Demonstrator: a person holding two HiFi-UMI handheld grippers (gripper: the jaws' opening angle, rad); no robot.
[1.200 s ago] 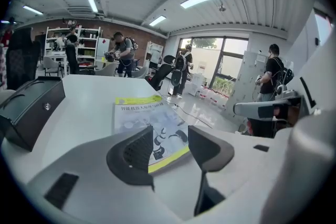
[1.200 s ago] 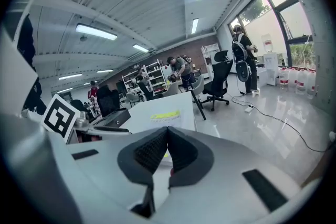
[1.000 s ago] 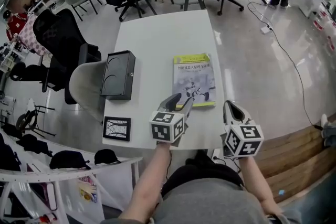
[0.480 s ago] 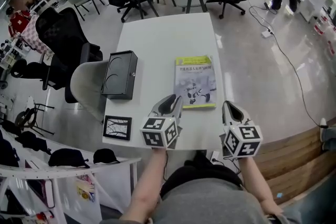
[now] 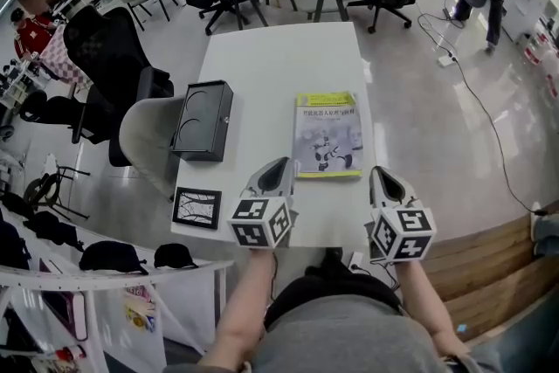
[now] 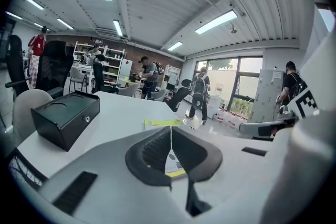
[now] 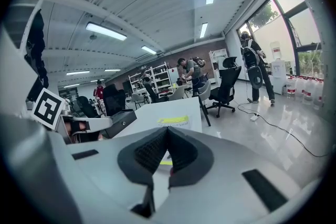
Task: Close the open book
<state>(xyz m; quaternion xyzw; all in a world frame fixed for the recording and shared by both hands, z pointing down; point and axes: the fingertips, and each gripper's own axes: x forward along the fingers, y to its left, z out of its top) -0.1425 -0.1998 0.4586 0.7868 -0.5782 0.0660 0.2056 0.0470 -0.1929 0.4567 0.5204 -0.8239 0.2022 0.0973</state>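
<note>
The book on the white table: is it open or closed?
Closed. The book lies flat with its printed cover up; no pages spread.

Has drawn the left gripper [image 5: 279, 166] back off the near-left corner of the book [image 5: 328, 135], towards the near edge of the table [image 5: 271, 65]. Has brought its jaws, wide apart a second ago, together on nothing.

The book's [image 5: 328, 135] cover was glossy paper, printed in yellow and grey. The tabletop [image 5: 262, 65] was smooth matt white. The black box [image 5: 202, 120] had a dull, matt skin. The floor [image 5: 419, 127] was polished and reflective, and the platform [image 5: 489, 266] beside it was bare wooden boards.
</note>
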